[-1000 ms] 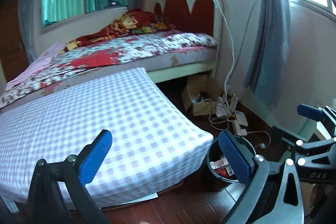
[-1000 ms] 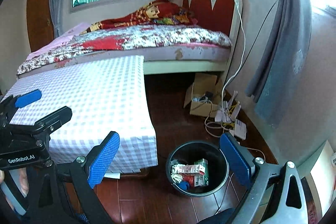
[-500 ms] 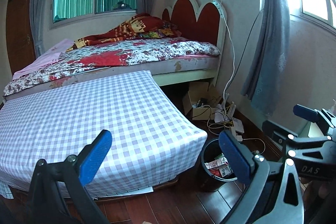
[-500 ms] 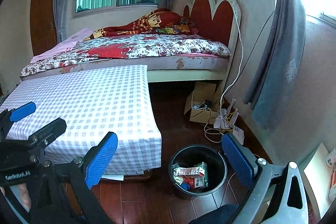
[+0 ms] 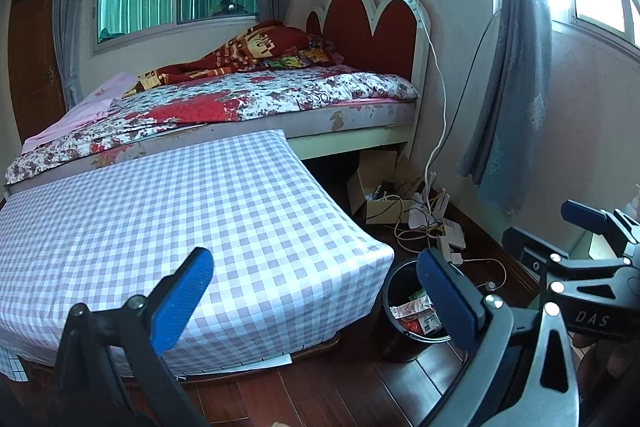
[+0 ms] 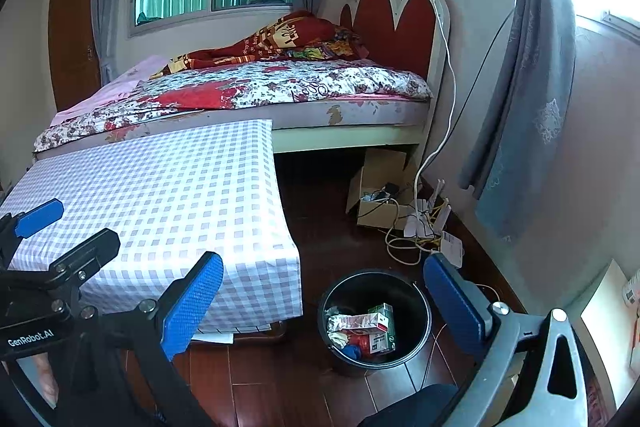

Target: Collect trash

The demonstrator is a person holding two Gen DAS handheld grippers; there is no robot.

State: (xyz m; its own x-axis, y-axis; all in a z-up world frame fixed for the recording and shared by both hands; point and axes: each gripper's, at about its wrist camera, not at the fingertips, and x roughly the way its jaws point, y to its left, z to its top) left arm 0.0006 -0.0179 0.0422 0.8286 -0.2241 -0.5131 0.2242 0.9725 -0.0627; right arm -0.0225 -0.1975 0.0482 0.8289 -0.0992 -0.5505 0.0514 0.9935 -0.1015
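In the left wrist view, a blue pad of the left tongs [image 5: 314,301] covers part of the round black plastic trash bin [image 5: 390,301], hiding most of the crumpled wrappers [image 5: 412,309] inside. Their printed labels are too small to read. The right tongs [image 5: 560,227] are cut off at the frame edge.

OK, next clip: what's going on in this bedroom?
A person holds two handheld grippers over a checkered table beside a bed. Both the left gripper and the right gripper are open and empty. A black trash bin on the wooden floor already holds cartons and wrappers. No loose trash shows on the table.
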